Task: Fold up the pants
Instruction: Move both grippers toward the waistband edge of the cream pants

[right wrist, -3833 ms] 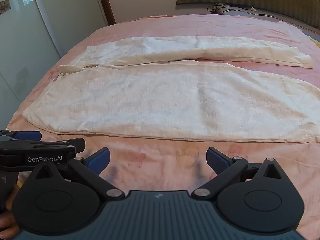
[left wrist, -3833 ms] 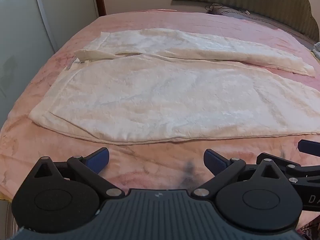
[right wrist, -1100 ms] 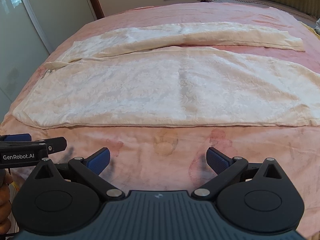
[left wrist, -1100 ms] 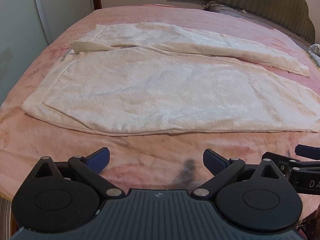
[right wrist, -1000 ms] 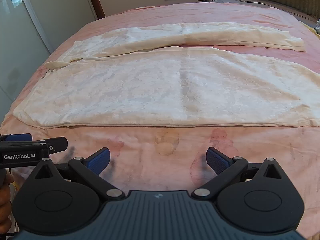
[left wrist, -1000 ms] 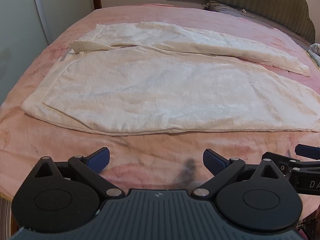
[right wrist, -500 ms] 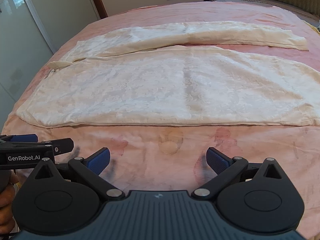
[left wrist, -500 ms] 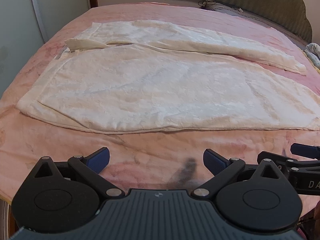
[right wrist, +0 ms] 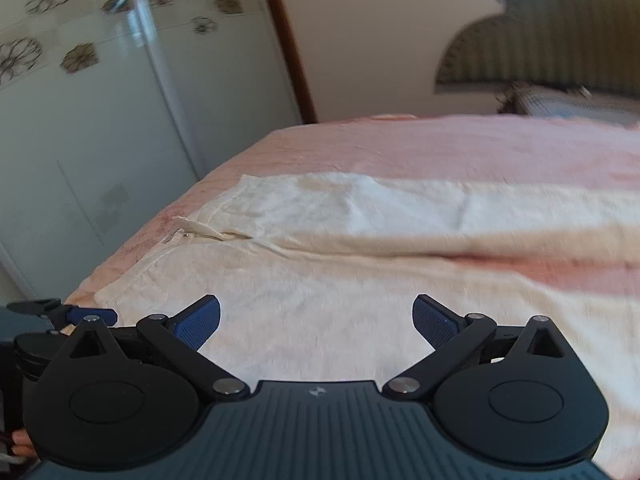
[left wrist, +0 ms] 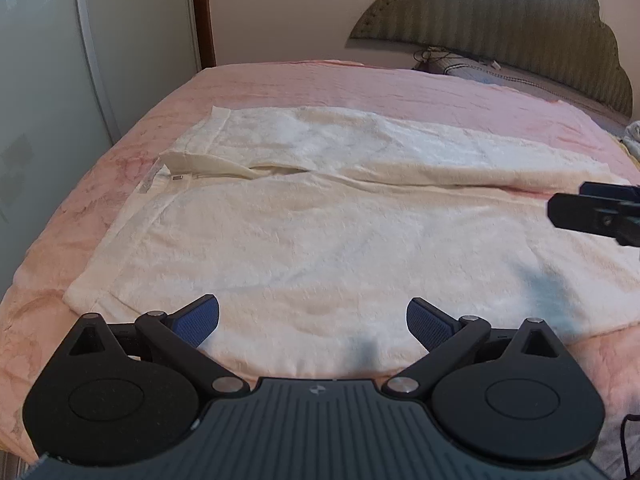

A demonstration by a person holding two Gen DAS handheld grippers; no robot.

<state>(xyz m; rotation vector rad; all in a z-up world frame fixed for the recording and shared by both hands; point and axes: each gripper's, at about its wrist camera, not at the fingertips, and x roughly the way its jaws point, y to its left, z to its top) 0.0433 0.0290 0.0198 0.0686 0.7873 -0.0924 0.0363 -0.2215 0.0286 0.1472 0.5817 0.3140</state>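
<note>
Cream white pants (left wrist: 320, 232) lie flat on a pink bedspread (left wrist: 360, 84), waistband to the left, both legs running off to the right. They also show in the right wrist view (right wrist: 340, 280). My left gripper (left wrist: 313, 320) is open and empty, low over the near leg's front edge. My right gripper (right wrist: 316, 320) is open and empty, over the near leg; it also shows in the left wrist view (left wrist: 592, 212) at the right edge. The open fly and zipper (left wrist: 176, 178) sit at the waistband.
A padded green headboard (left wrist: 500, 8) and a pillow (left wrist: 472, 68) stand at the far right of the bed. White wardrobe doors (right wrist: 80, 140) run along the left side. The bed's edge (left wrist: 24, 280) drops off at the left.
Both grippers have moved forward and down from the bed's front edge to over the near pant leg. The right view has tilted up and blurred. The pants have not moved.
</note>
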